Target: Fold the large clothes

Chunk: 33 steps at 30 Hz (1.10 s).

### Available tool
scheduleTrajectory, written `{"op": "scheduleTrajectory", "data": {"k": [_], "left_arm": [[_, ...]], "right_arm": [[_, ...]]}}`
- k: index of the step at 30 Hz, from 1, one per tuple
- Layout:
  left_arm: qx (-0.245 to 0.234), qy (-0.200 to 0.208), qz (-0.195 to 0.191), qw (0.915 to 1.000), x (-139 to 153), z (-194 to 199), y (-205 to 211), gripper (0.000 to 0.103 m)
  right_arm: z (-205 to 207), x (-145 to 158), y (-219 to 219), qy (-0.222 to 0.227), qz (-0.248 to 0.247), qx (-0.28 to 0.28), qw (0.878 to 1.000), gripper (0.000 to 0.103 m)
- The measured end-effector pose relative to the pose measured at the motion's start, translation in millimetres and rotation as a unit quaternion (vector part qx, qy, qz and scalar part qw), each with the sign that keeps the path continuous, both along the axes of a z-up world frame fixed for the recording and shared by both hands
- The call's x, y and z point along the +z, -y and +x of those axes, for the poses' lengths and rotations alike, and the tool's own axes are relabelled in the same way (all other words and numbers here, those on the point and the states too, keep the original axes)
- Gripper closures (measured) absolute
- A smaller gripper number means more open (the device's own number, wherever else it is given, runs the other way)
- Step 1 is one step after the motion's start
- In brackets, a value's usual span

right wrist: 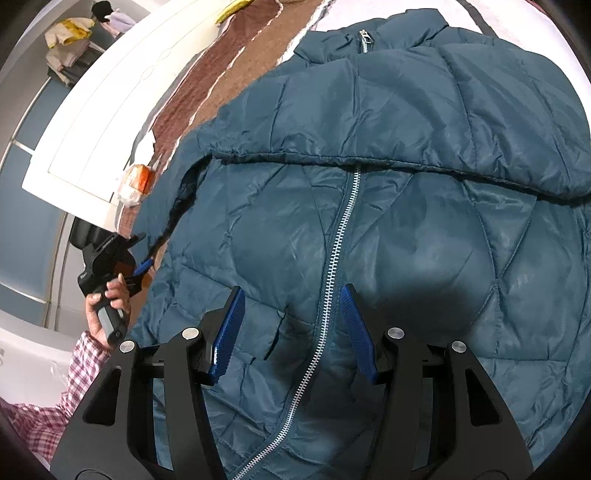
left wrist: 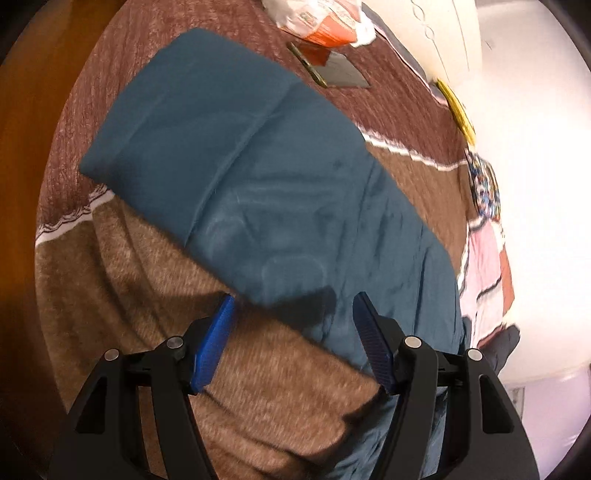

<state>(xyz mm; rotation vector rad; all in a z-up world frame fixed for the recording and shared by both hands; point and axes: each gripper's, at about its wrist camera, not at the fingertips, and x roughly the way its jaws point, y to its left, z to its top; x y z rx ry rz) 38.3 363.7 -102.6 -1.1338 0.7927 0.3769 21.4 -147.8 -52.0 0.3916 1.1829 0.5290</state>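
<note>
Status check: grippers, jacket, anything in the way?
Left gripper open over the jacket sleeve, nothing gripped. Right gripper open above the zipper, empty. Teal jacket flat on the brown blanket. Orange packet beyond the sleeve, clear.

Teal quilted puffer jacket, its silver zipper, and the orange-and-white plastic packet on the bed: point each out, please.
Teal quilted puffer jacket (right wrist: 424, 240): right wrist view, front panel right of the zip.
Silver zipper (right wrist: 334, 254): right wrist view, mid-length of the teeth.
Orange-and-white plastic packet (left wrist: 325, 26): left wrist view, its orange face.

One jacket (right wrist: 388, 229) – two grippers – one blanket (left wrist: 258, 369)
</note>
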Motion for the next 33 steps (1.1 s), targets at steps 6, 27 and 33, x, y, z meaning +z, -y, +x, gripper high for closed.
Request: {"op": "scheduleTrajectory", "data": {"k": [6, 27, 33], "left_arm": [[0.017, 0.009, 0.019, 0.9996, 7.1, 6.3, -16.0, 0.051], [-0.102, 0.153, 0.326, 0.9274, 208.2, 35.0, 75.7, 0.1], [-0.192, 0.22, 0.361, 0.8854, 254.3, 51.0, 154.6, 0.1]], "right_arm": [[3.7, -3.8, -0.8, -0.006, -0.003, -0.003, 1.0, 0.049], [5.2, 16.7, 45.0, 0.033, 0.017, -0.056, 0.998, 0.049], [0.3, 22.0, 78.2, 0.046, 0.03, -0.091, 0.994, 0.049]]}}
